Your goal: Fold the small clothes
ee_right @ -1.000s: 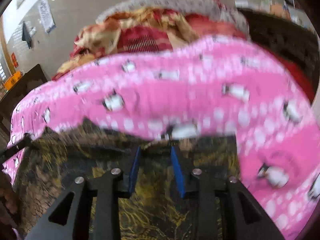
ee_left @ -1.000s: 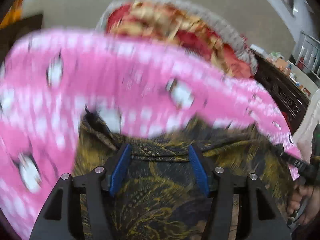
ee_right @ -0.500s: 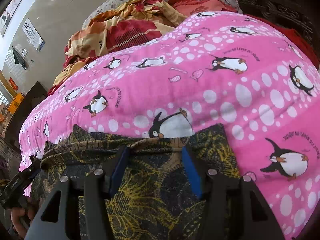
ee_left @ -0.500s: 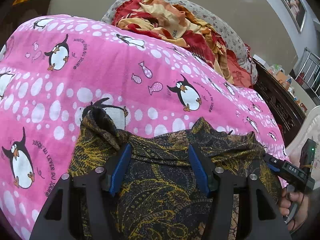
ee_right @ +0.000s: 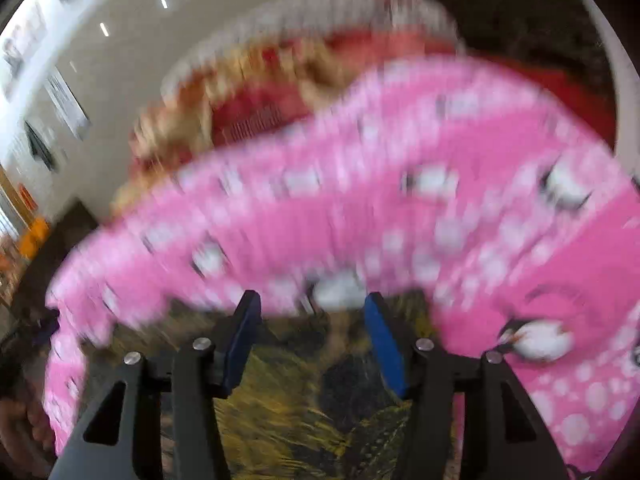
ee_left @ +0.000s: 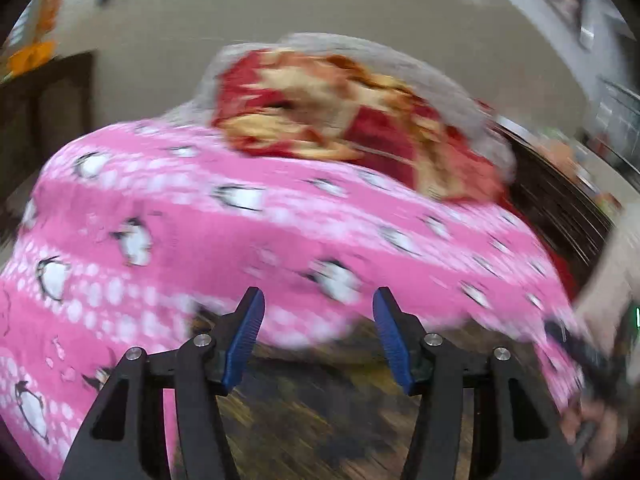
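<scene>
Both the left tongs [ee_left: 318, 334] and right tongs [ee_right: 310, 334] stand apart, holding nothing. Below them, the dark yellow-patterned garment [ee_right: 280, 412] lies on the pink penguin blanket [ee_left: 168, 240].

We see a home bedroom: a bed under a pink penguin blanket [ee_left: 280, 240], a heap of red and gold bedding [ee_left: 340, 120], dark wooden furniture [ee_left: 48, 120].
</scene>
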The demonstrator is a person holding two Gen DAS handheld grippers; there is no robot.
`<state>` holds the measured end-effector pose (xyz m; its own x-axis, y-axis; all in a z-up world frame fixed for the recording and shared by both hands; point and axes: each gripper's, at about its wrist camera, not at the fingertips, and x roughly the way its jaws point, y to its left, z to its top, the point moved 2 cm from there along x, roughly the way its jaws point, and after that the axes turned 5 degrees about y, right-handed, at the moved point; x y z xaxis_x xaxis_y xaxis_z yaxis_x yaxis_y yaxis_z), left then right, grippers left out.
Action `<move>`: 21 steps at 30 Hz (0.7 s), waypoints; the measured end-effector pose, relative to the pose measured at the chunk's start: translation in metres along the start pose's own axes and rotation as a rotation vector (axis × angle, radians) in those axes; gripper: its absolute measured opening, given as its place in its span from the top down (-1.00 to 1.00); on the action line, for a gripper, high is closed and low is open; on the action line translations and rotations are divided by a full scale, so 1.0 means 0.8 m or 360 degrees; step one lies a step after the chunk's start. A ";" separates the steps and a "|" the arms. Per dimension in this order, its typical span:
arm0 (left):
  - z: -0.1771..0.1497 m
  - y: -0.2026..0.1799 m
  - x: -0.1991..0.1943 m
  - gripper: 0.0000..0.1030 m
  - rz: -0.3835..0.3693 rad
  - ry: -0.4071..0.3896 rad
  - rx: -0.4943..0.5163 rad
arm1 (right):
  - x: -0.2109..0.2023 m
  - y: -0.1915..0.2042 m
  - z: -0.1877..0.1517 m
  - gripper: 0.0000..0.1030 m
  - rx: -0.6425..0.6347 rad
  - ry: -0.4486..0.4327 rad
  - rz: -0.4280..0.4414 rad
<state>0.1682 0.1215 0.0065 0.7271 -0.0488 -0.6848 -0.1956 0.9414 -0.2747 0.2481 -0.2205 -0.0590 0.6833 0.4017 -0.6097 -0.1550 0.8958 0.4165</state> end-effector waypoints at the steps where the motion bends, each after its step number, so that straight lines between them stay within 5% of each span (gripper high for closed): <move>1: -0.021 -0.020 -0.001 0.29 -0.0076 0.0078 0.0083 | -0.017 0.008 0.003 -0.14 -0.0005 -0.0078 -0.0007; 3: -0.053 -0.036 0.014 0.29 -0.0138 0.0226 0.0161 | -0.033 0.033 0.003 -0.14 -0.0083 -0.0095 -0.0009; 6: -0.091 -0.028 0.066 0.30 0.0000 0.0455 0.0190 | -0.016 0.086 -0.019 -0.14 -0.0354 0.0127 0.0039; 9: -0.076 -0.007 0.079 0.34 0.0034 0.0371 0.0164 | 0.019 0.115 -0.048 -0.14 -0.0580 0.0334 -0.0037; 12: -0.047 0.028 0.080 0.32 0.0161 0.0243 0.0023 | 0.060 0.102 -0.059 -0.18 -0.0585 0.0438 -0.0136; 16: -0.059 0.065 0.081 0.16 0.0069 0.0167 -0.0180 | 0.069 0.107 -0.068 -0.93 -0.0624 0.0436 -0.0009; 21: -0.060 0.058 0.086 -0.06 0.0068 0.0208 -0.0135 | 0.084 0.129 -0.080 -0.99 -0.0807 0.0498 -0.0135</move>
<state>0.1776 0.1458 -0.0856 0.6261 -0.0578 -0.7776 -0.2831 0.9123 -0.2958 0.2321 -0.0887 -0.1002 0.4778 0.2928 -0.8282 -0.4826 0.8753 0.0310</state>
